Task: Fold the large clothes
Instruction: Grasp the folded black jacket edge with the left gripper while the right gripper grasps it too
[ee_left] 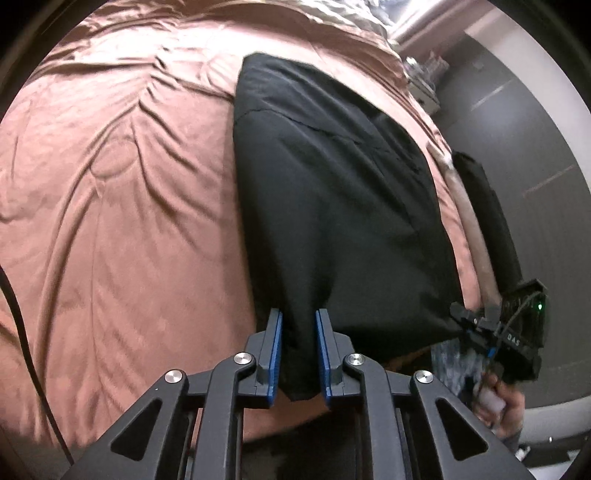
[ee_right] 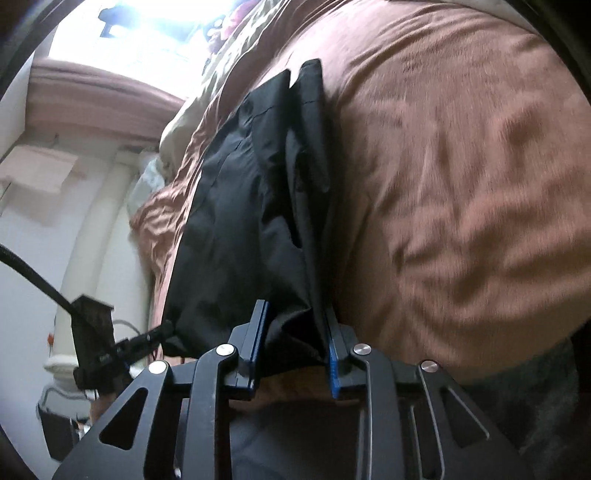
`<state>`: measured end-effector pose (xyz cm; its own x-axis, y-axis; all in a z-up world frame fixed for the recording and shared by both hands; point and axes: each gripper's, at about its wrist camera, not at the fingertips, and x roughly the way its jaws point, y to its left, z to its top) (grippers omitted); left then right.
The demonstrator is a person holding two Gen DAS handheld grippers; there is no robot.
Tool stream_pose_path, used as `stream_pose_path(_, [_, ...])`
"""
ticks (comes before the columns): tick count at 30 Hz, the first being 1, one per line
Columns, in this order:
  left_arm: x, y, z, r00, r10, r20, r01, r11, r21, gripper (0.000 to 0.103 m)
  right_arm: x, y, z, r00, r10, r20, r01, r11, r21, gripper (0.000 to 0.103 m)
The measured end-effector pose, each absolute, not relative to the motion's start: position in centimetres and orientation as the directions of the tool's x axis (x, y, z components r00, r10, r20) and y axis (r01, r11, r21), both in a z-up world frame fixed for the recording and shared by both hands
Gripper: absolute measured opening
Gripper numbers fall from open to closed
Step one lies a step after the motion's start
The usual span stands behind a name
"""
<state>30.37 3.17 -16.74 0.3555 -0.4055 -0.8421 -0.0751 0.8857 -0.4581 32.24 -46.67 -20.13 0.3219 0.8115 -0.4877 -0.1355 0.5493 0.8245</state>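
A large black garment (ee_left: 332, 184) lies lengthwise on the pinkish-brown bed cover (ee_left: 110, 192), its near hem lifted at the bed's front edge. My left gripper (ee_left: 299, 317) has one near corner of the hem between its blue pads, and the cloth fills the gap. My right gripper (ee_right: 295, 310) holds the other near corner, where the black garment (ee_right: 251, 206) bunches between the pads. Each gripper shows in the other view: the right gripper (ee_left: 476, 321) at the hem's far end, and the left gripper (ee_right: 155, 336) at the lower left.
The bed cover (ee_right: 461, 184) spreads wrinkled on both sides of the garment. Pale bedding (ee_left: 332, 14) is piled at the head of the bed. A dark wall (ee_left: 517, 129) stands beyond the bed's side. A hand (ee_left: 498, 398) grips the right handle. A black cable (ee_left: 22, 332) hangs at left.
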Motion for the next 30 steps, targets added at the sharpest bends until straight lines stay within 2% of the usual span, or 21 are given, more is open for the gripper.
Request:
stream_pose_path(1, [30.4, 3.5, -17.1, 0.343, -0.409, -0.845, -0.091, 0.881, -0.464, 0.023, 32.6, -46.9, -20.3, 0.323, 0.813, -0.484, -0.141, 0.547, 0.826, 0.028])
stream_pose_path(3, [30.8, 4.2, -17.6, 0.329, -0.432, -0.839, -0.119, 0.863, -0.491, 0.03, 33.0, -47.9, -20.7, 0.324, 0.82, -0.473, -0.139, 0.535, 0.833, 0.039])
stream_pose_path(4, [31.3, 4.5, -17.8, 0.325, -0.449, -0.832, -0.129, 0.851, -0.51, 0.034, 33.4, -48.3, -20.9, 0.328, 0.813, -0.482, -0.13, 0.544, 0.829, 0.055])
stream_pose_path(5, [31.6, 4.7, -17.9, 0.328, -0.458, -0.826, -0.132, 0.843, -0.521, 0.043, 33.7, -48.9, -20.8, 0.341, 0.799, -0.495, -0.123, 0.56, 0.819, 0.07])
stream_pose_path(6, [32.0, 4.9, -17.9, 0.336, -0.462, -0.821, -0.135, 0.839, -0.527, 0.053, 34.1, -49.5, -20.5, 0.362, 0.784, -0.504, -0.121, 0.576, 0.809, 0.073])
stream_pose_path(8, [33.0, 5.4, -17.6, 0.368, -0.456, -0.81, -0.136, 0.836, -0.532, 0.061, 35.1, -50.7, -19.8, 0.389, 0.772, -0.503, -0.124, 0.585, 0.802, 0.074])
stream_pose_path(10, [34.2, 5.8, -17.4, 0.391, -0.451, -0.802, -0.138, 0.833, -0.536, 0.065, 36.6, -51.6, -19.4, 0.398, 0.761, -0.512, -0.119, 0.596, 0.794, 0.075])
stream_pose_path(19, [40.4, 6.9, -18.8, 0.408, -0.455, -0.791, -0.159, 0.818, -0.552, 0.065, 42.5, -50.2, -19.0, 0.395, 0.758, -0.519, -0.129, 0.605, 0.786, 0.075])
stream_pose_path(30, [47.4, 7.3, -20.0, 0.412, -0.428, -0.805, -0.183, 0.826, -0.533, 0.065, 50.7, -45.3, -21.2, 0.283, 0.845, -0.454, -0.149, 0.506, 0.85, 0.075])
